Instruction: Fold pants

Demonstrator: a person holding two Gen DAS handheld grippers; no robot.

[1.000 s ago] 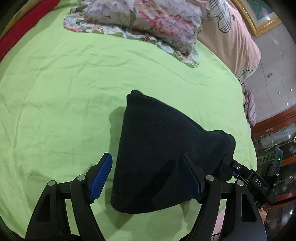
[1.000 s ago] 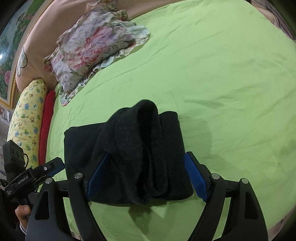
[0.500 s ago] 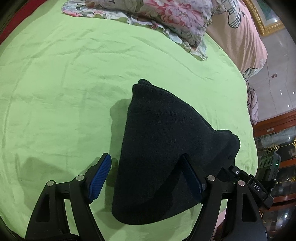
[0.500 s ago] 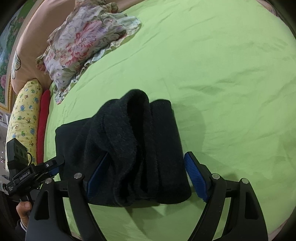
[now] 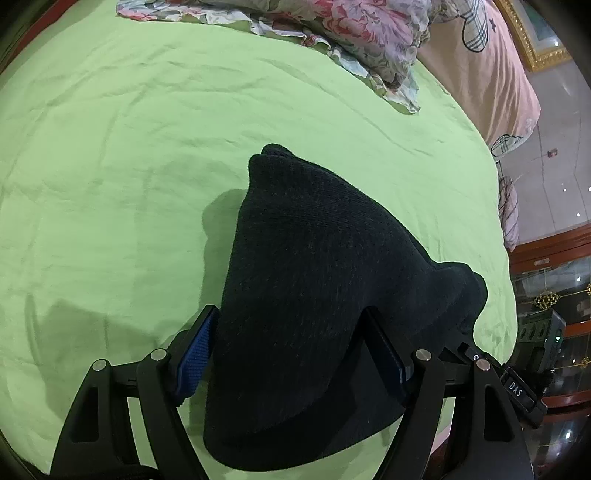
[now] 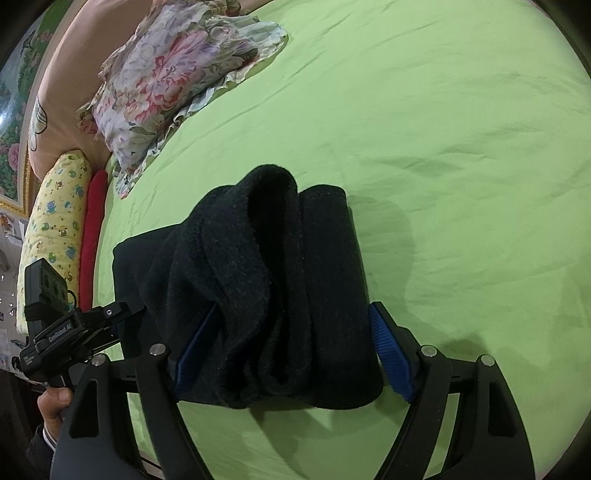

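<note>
The black pants [image 5: 314,295] lie folded into a thick bundle on the green bed sheet [image 5: 129,166]. My left gripper [image 5: 291,354] is open, its blue-padded fingers straddling one end of the bundle. My right gripper [image 6: 291,350] is open too, its fingers on either side of the other end, where the rolled layers of the pants [image 6: 266,280] show. The right gripper's body shows in the left wrist view [image 5: 517,387]; the left gripper's body shows in the right wrist view [image 6: 62,328].
A floral pillow [image 5: 351,33] [image 6: 173,81] lies at the far side of the bed. A pink quilt [image 5: 487,74] sits behind it. A yellow patterned bolster [image 6: 55,218] and a red one [image 6: 92,236] lie along the bed edge. A wooden cabinet [image 5: 554,280] stands beside the bed.
Both grippers have moved closer in over the pants, so the bundle fills more of each view. The jaws stay open around it.
</note>
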